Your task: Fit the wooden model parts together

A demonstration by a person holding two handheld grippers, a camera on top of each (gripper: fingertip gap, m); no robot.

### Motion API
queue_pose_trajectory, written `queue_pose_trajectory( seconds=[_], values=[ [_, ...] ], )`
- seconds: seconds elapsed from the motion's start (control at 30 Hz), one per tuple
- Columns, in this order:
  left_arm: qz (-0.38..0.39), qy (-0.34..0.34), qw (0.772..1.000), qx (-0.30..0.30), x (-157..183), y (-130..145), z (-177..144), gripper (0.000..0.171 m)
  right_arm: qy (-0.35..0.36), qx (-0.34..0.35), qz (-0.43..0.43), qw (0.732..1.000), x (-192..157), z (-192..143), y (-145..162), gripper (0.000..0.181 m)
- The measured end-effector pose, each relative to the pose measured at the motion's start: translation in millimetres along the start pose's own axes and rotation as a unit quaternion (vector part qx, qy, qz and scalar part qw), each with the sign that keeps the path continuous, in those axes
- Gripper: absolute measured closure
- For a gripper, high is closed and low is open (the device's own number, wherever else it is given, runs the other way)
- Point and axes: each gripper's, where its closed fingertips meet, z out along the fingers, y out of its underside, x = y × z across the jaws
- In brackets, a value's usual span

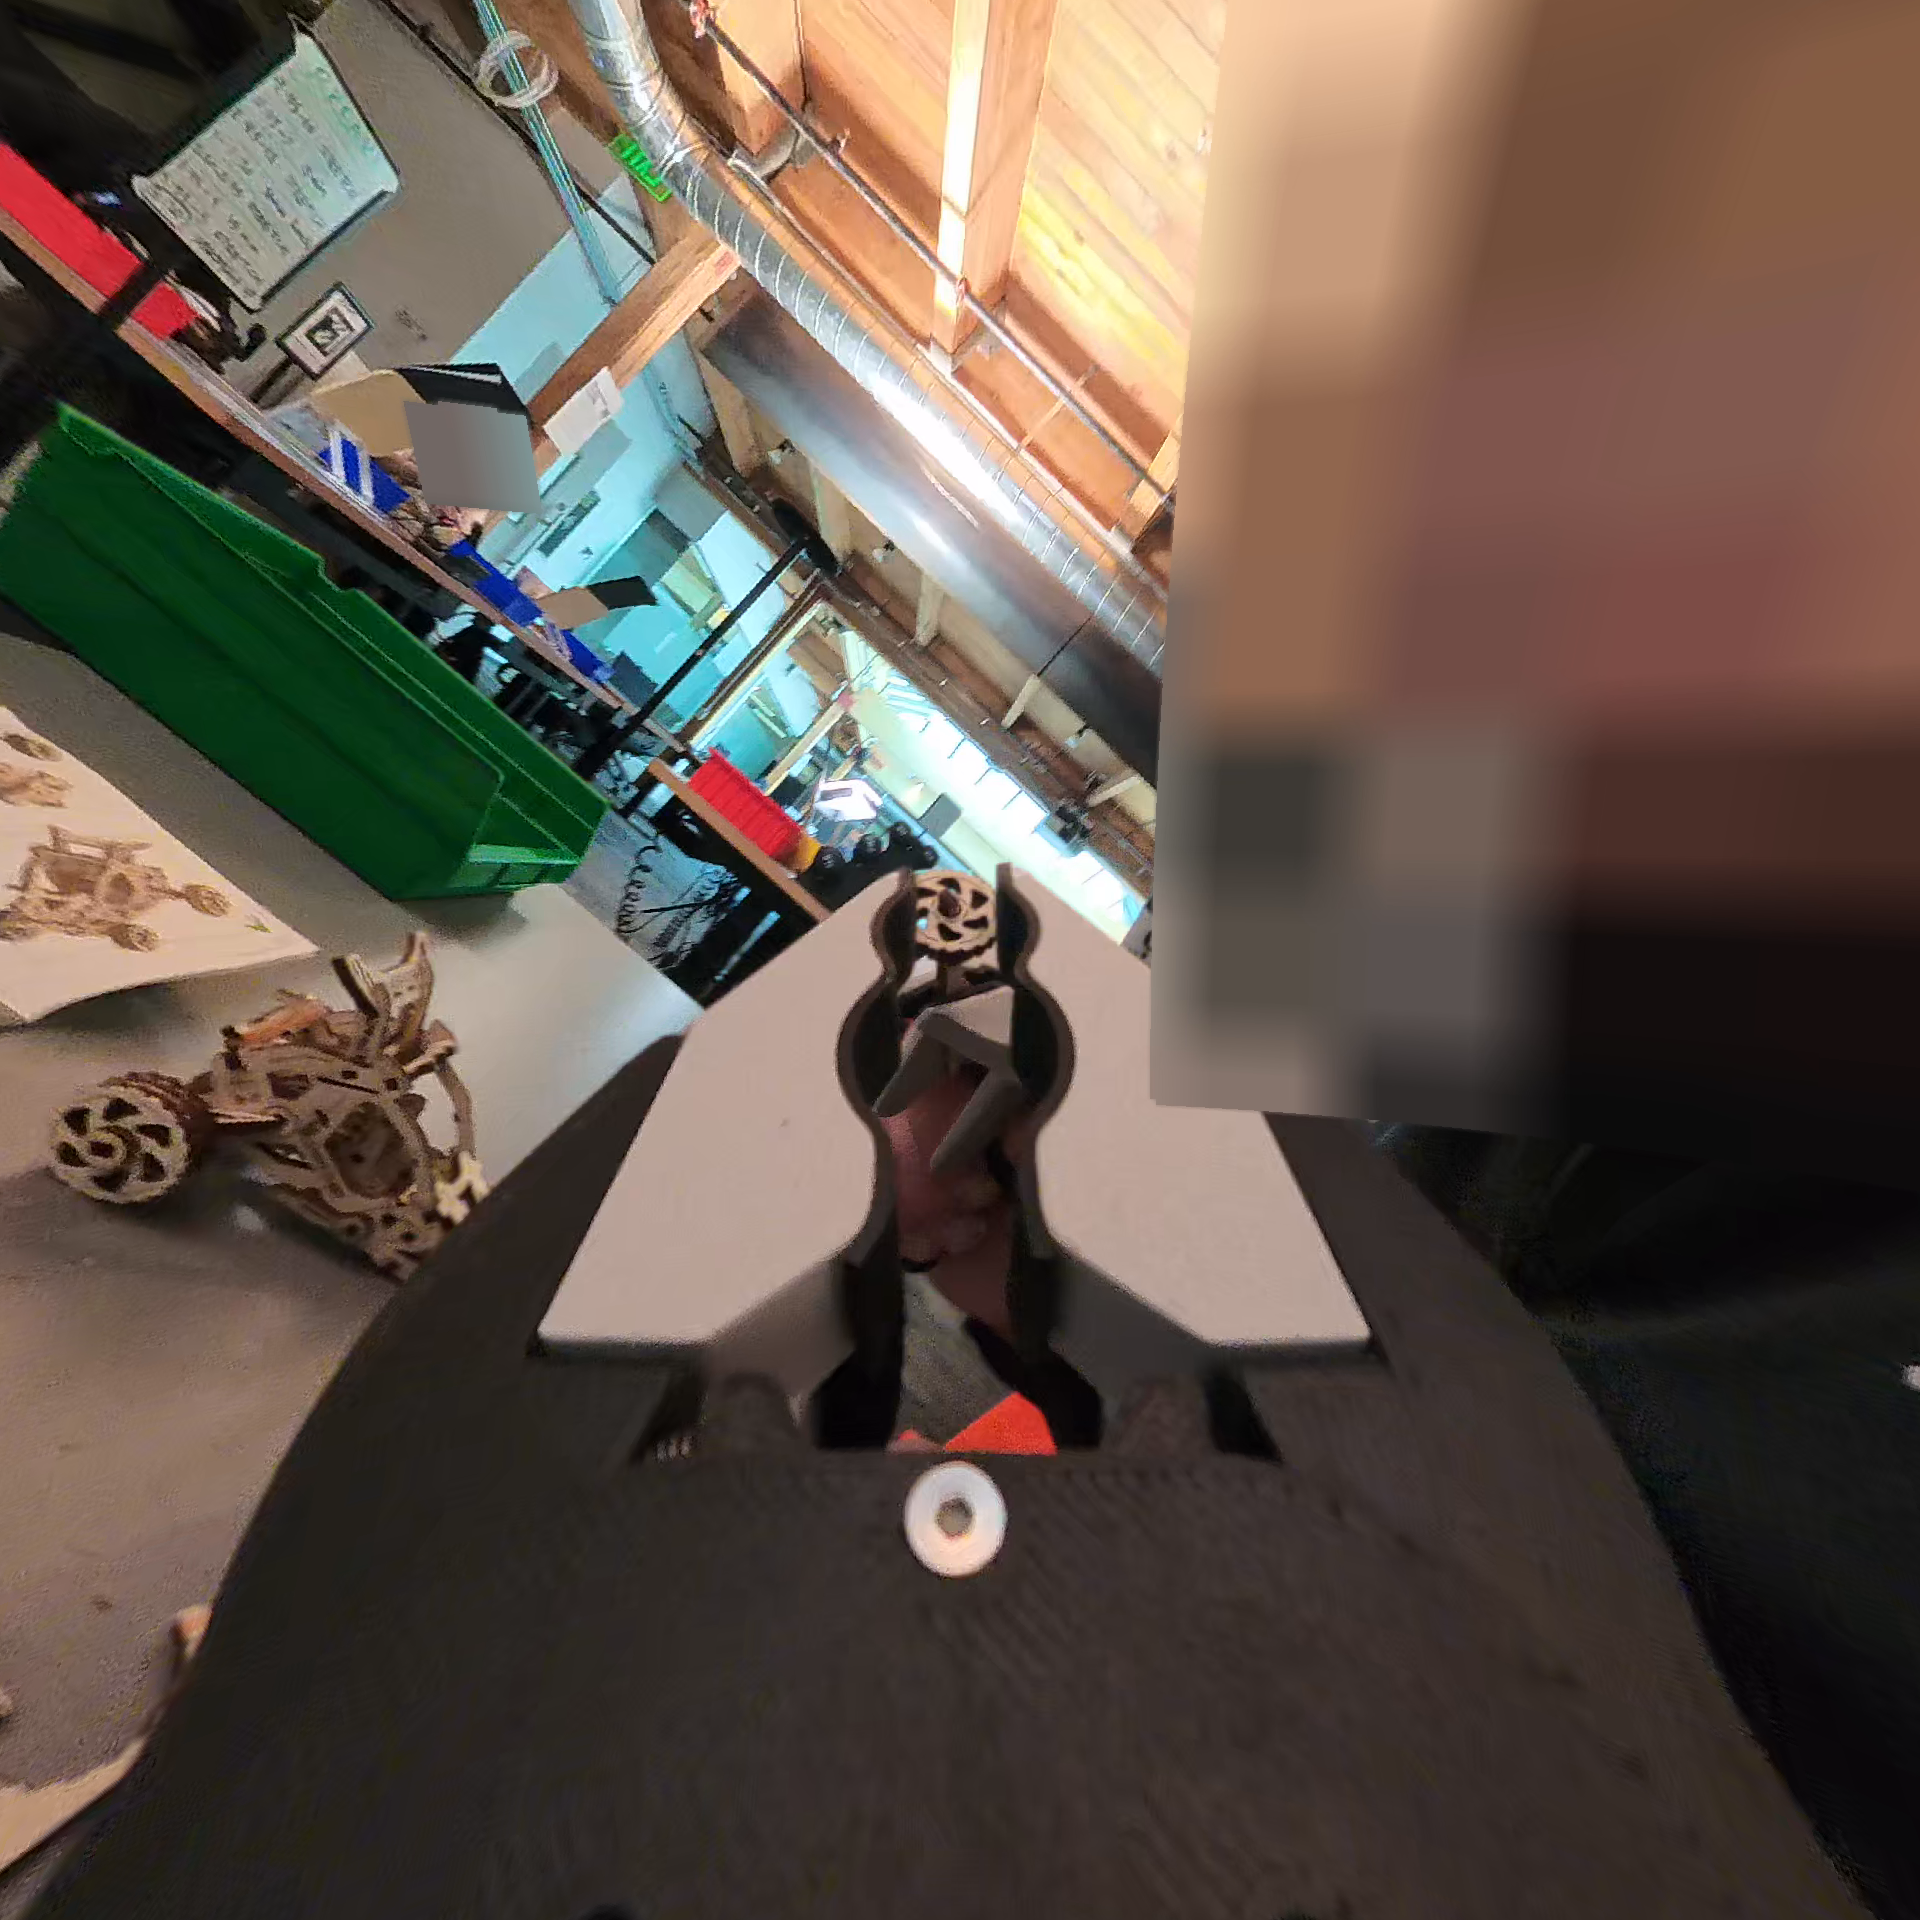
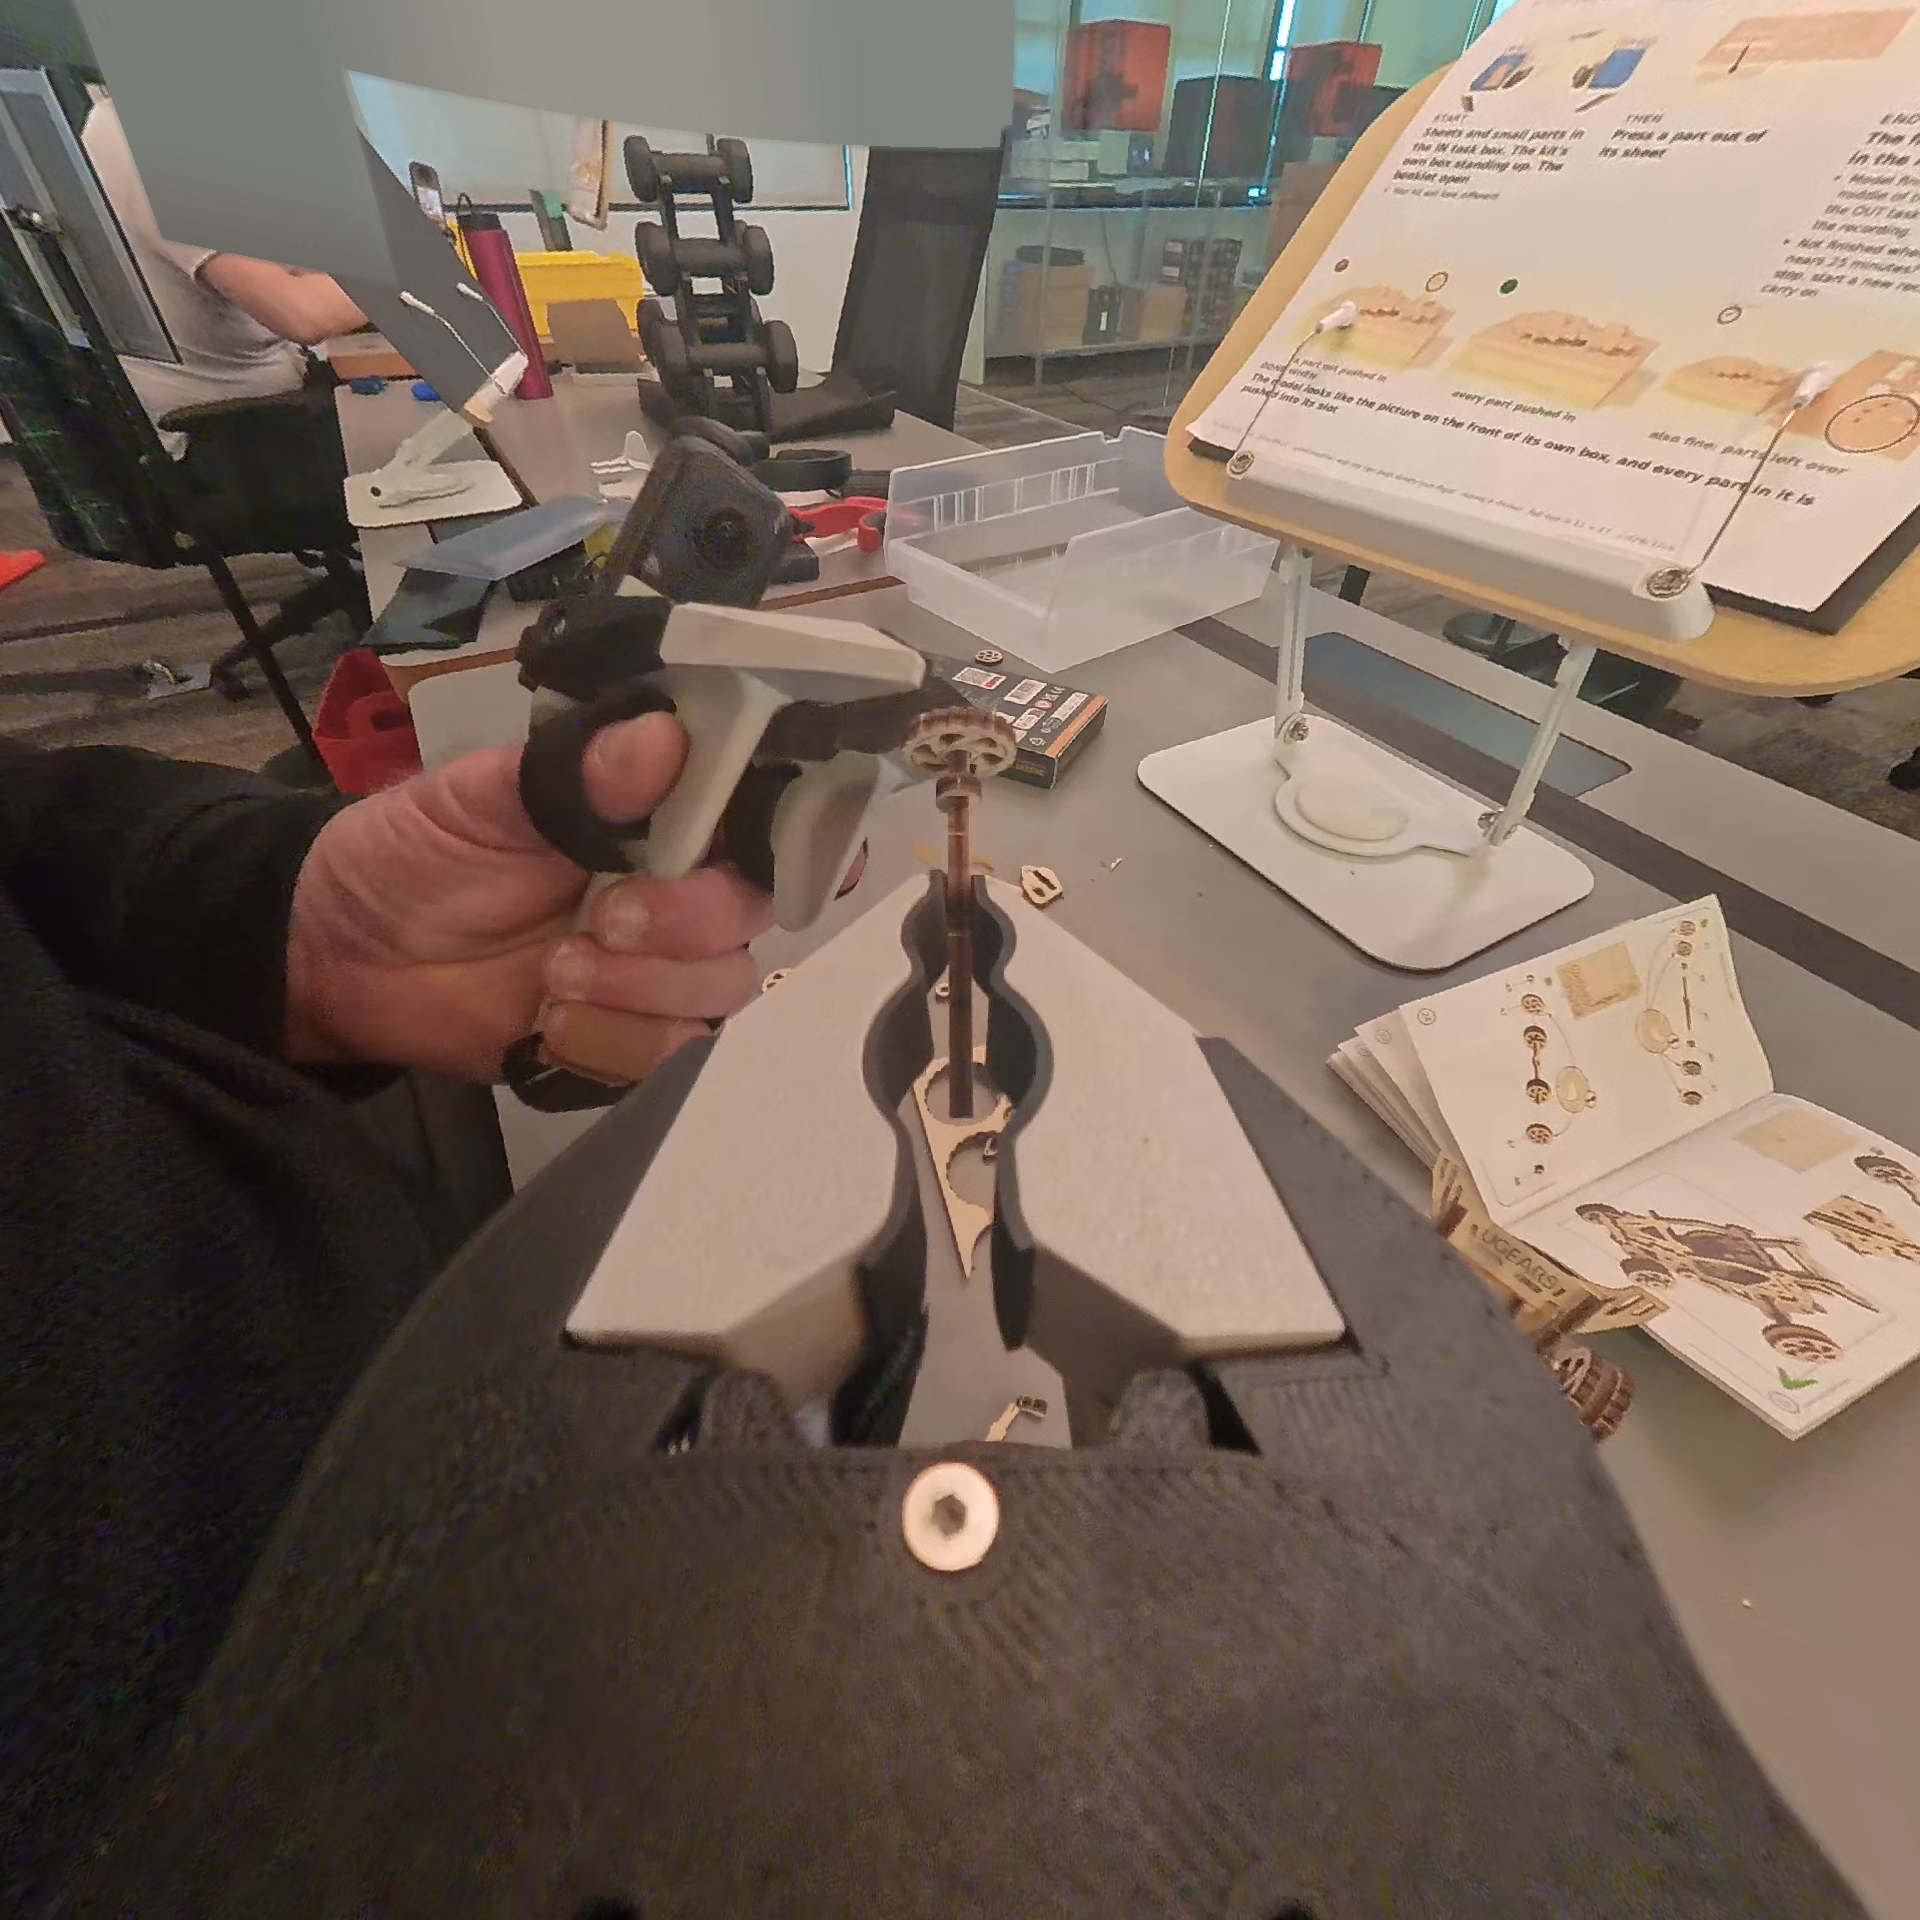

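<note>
Right gripper point(image 2: 951, 914): fingers clamped on thin axle point(image 2: 958, 997), flat wooden plate point(image 2: 961, 1164) threaded on it behind the tips. Left gripper point(image 1: 951, 914): fingers pinching gear wheel point(image 1: 951, 920) at the axle's far end. Risk: off-axis push likely snaps the axle or slips the wheel.

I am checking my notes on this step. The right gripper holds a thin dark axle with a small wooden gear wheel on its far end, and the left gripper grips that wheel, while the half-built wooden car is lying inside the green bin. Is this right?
One detail is wrong: the half-built wooden car lies on the grey table beside the green bin, not inside it, as the left wrist view shows. The rest stands: the right gripper holds the axle with the gear wheel, which the left gripper grips.
</note>
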Motion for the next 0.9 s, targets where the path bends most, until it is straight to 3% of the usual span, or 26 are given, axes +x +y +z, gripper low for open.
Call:
queue_pose_trajectory(
  seconds=[0.1,0.37,0.47,0.57,0.6,0.67,0.77,0.9],
  values=[
    [0.019,-0.003,0.999,-0.025,2.1,9.6,7.2,0.169,-0.001,0.002,-0.002,1.000,-1.7,-0.4,-1.9,0.181],
    [-0.025,0.010,1.000,-0.013,2.6,10.6,7.6,0.168,-0.017,0.005,0.021,1.000,-2.5,0.9,1.6,0.181],
    [-0.013,0.002,1.000,-0.029,3.4,9.7,4.4,0.149,-0.022,0.017,0.043,0.999,1.9,-1.7,-0.6,0.181],
    [0.027,-0.070,0.994,-0.076,-16.1,17.9,-16.2,0.142,-0.012,0.023,0.055,0.998,13.4,-9.0,0.0,0.181],
    [0.054,-0.113,0.985,-0.117,-27.8,28.1,-27.6,0.140,-0.010,0.025,0.058,0.998,17.6,-12.3,0.5,0.181],
    [0.118,-0.207,0.944,-0.230,-54.5,56.5,-57.2,0.139,-0.007,0.021,0.059,0.998,23.5,-16.8,4.3,0.181],
    [0.215,-0.304,0.847,-0.380,-89.0,93.0,-104.7,0.138,-0.015,0.013,0.062,0.998,24.4,-18.2,11.5,0.181],
    [0.220,-0.336,0.798,-0.449,-108.0,119.4,-127.1,0.137,-0.025,0.002,0.062,0.998,21.3,-15.3,16.6,0.181]
  ],
)
